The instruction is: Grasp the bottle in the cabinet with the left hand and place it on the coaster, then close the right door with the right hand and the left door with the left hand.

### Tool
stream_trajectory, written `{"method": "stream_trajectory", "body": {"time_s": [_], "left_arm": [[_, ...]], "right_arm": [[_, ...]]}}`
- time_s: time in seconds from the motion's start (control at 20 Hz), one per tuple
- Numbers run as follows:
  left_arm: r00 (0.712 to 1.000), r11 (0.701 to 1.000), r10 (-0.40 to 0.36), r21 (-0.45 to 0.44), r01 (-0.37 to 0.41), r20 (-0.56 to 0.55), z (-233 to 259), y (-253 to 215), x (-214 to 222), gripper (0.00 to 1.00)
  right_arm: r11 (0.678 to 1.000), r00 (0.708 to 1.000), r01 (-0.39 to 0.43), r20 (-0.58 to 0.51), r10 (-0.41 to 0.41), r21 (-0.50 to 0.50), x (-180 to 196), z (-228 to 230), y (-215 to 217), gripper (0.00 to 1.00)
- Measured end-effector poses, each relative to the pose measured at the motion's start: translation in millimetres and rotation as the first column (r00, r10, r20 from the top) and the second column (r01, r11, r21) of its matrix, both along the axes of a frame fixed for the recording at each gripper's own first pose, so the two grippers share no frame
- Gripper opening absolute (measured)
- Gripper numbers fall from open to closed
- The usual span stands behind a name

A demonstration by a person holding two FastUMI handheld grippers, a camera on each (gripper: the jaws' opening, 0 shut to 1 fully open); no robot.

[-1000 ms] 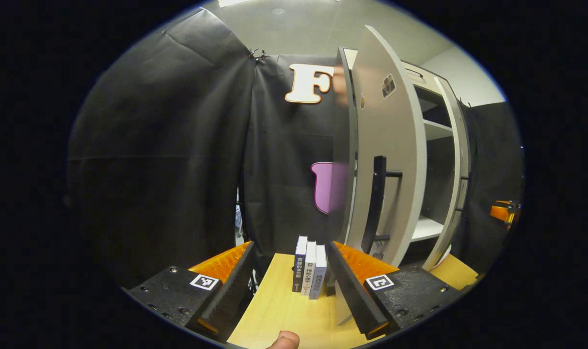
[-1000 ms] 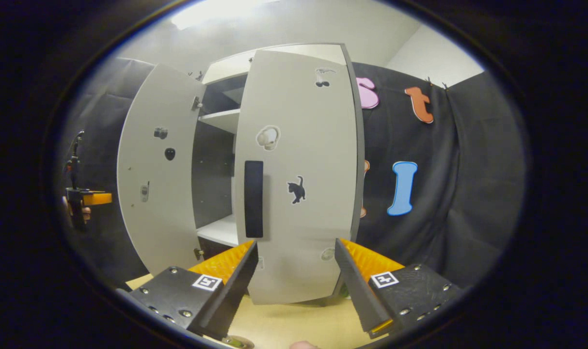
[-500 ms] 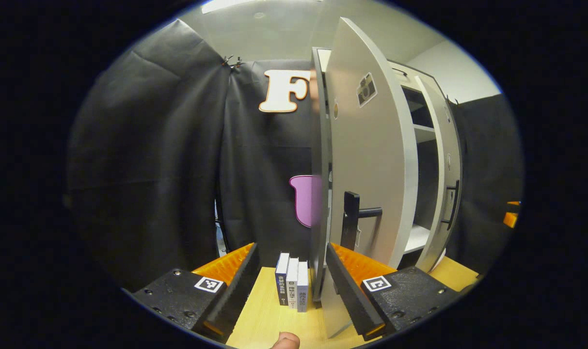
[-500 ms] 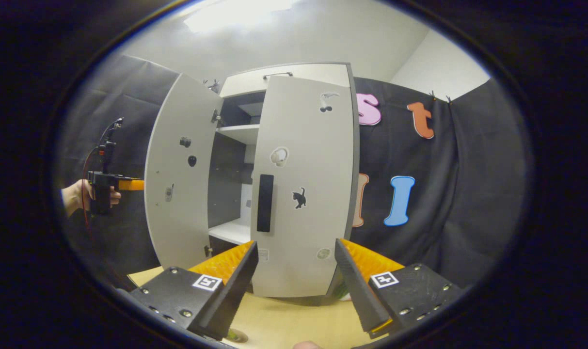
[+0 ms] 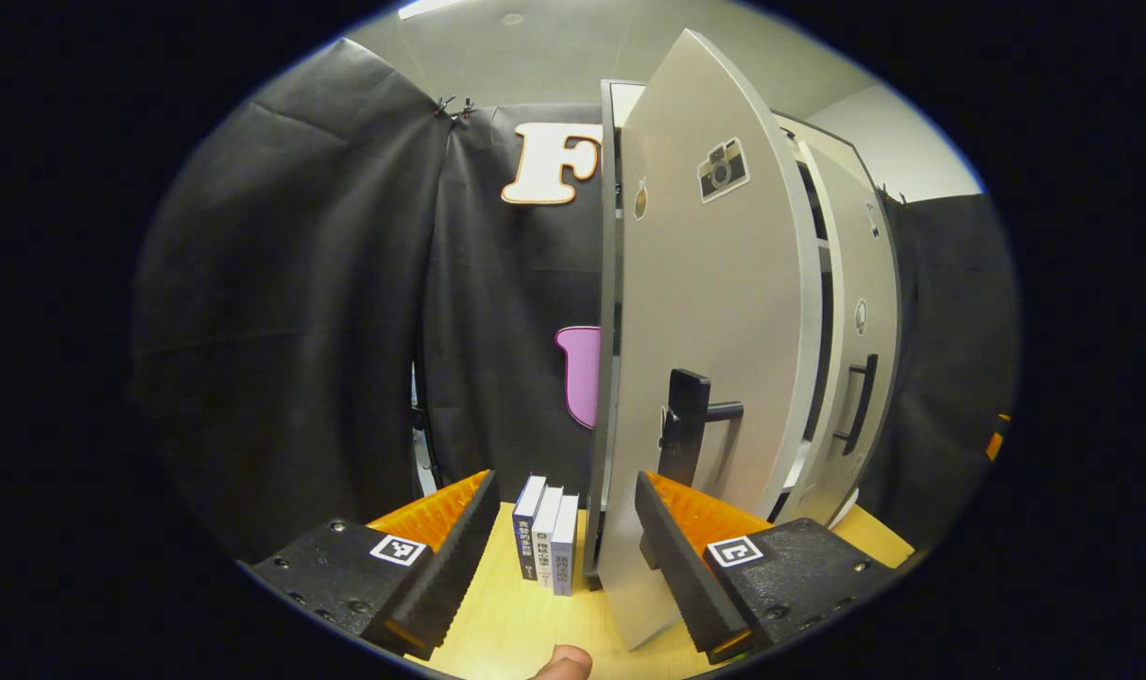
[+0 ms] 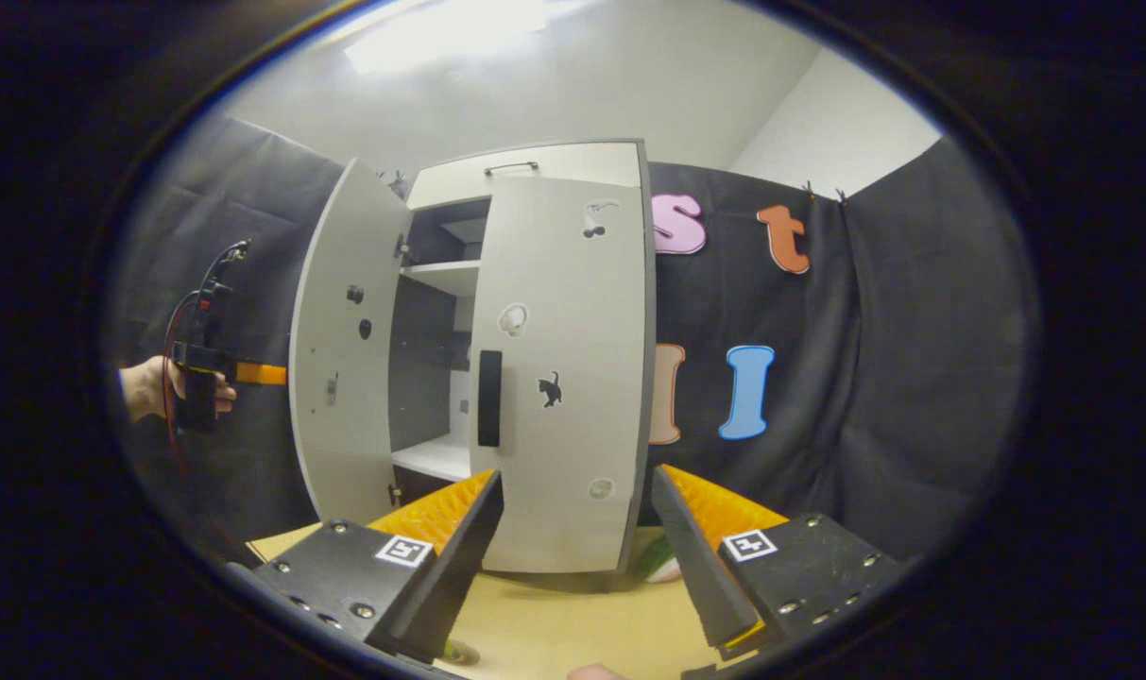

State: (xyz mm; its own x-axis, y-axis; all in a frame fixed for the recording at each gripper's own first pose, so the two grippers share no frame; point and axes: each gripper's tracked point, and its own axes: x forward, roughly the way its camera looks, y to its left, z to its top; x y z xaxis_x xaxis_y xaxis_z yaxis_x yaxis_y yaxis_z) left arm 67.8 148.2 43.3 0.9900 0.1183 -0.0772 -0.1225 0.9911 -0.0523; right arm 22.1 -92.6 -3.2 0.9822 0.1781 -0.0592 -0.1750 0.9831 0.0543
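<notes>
Black cloth walls surround a wooden table [image 5: 525,623] carrying a pale cabinet [image 6: 525,170] with two doors. The right door [image 6: 563,378] lies nearly flush with the cabinet front, so it looks shut or almost so. The left door [image 5: 714,359] stands ajar, swung out toward the left tongs [image 5: 563,557], whose jaws are spread wide and hold nothing; they sit just beside the door's outer face, near its dark handle [image 5: 681,439], probably placed to push it closed. In the right gripper view the left tongs appear beyond that door, held in a hand [image 6: 147,387]. The right tongs [image 6: 577,548] are also spread wide and empty, hanging in front of the right door without touching it, seemingly clear of the work. Three books [image 5: 546,543] stand upright together on the table near the cabinet's left side. A green and white shape [image 6: 658,562] shows at the table by the right door's lower corner; whether it is the bottle on its coaster I cannot tell.
</notes>
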Motion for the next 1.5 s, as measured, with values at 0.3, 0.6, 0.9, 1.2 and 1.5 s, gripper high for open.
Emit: {"method": "stream_trajectory", "body": {"time_s": [0.3, 0.6, 0.9, 1.2, 1.5], "left_arm": [[1.000, 1.000, 0.026, 0.002, -0.026, 0.006, 0.6, -0.8, 0.0, 0.93], [1.000, 1.000, -0.006, -0.005, 0.006, 0.009, -4.7, -15.3, 1.4, 0.88], [0.998, 0.997, -0.061, -0.055, 0.062, 0.014, -10.8, -34.3, 9.1, 0.93], [0.997, 0.996, -0.079, -0.036, 0.080, 0.015, -9.8, -46.3, 23.5, 0.93], [0.992, 0.989, -0.127, -0.074, 0.128, 0.021, 2.2, -91.5, 42.0, 0.93]], "right_arm": [[1.000, 1.000, 0.005, -0.015, -0.005, 0.020, -11.0, -0.2, 8.2, 0.96], [0.997, 0.999, 0.002, -0.041, 0.001, 0.079, 0.5, 4.7, 43.3, 0.96], [0.999, 0.999, -0.009, -0.053, 0.012, 0.053, 3.5, 2.3, 67.5, 0.96], [0.999, 0.998, -0.006, -0.066, 0.009, 0.047, 2.7, -5.1, 70.4, 0.93], [1.000, 0.997, 0.009, -0.073, -0.008, 0.008, 5.0, -11.4, 67.0, 0.93]]}}
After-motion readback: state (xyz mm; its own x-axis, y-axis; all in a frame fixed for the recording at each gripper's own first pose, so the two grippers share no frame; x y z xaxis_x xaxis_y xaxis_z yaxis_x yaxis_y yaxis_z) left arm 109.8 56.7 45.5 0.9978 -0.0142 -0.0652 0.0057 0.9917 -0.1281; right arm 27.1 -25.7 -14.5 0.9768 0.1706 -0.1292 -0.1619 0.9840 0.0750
